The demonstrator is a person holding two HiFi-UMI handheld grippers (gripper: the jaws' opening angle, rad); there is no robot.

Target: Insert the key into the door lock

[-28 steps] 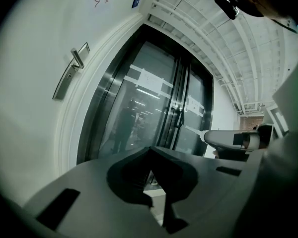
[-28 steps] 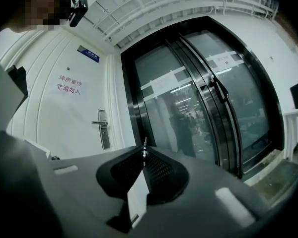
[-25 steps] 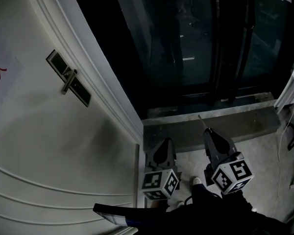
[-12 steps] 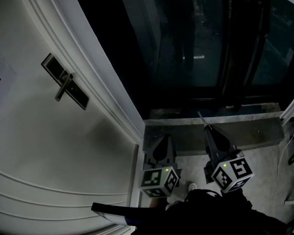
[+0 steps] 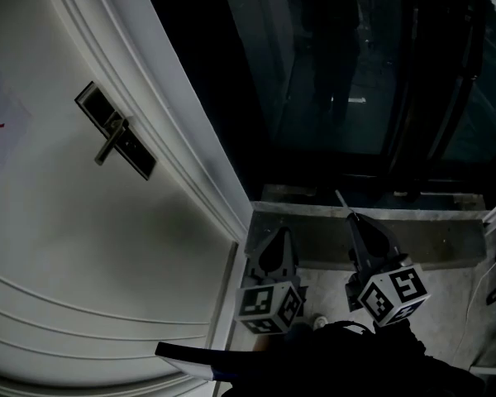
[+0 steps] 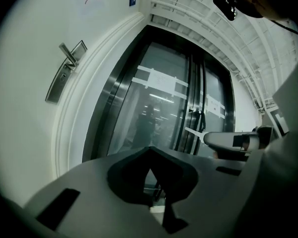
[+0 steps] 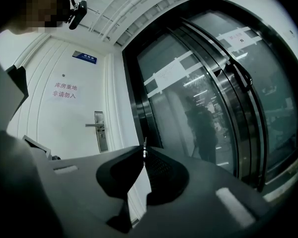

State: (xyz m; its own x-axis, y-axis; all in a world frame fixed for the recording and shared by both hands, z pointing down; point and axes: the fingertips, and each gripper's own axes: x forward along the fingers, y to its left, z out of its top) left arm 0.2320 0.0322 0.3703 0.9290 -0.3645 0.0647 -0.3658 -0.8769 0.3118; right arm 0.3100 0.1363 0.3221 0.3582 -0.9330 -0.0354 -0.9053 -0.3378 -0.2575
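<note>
key (image 7: 144, 150) is pinched at the tip of the right gripper (image 5: 353, 220), jaws closed on it, well apart from the door lock (image 5: 116, 131) on the white door (image 5: 83, 246). left gripper (image 5: 277, 238) has jaws together, nothing between.

Building lobby, glass doors (image 5: 355, 73), signed white door (image 5: 83, 246)
</note>
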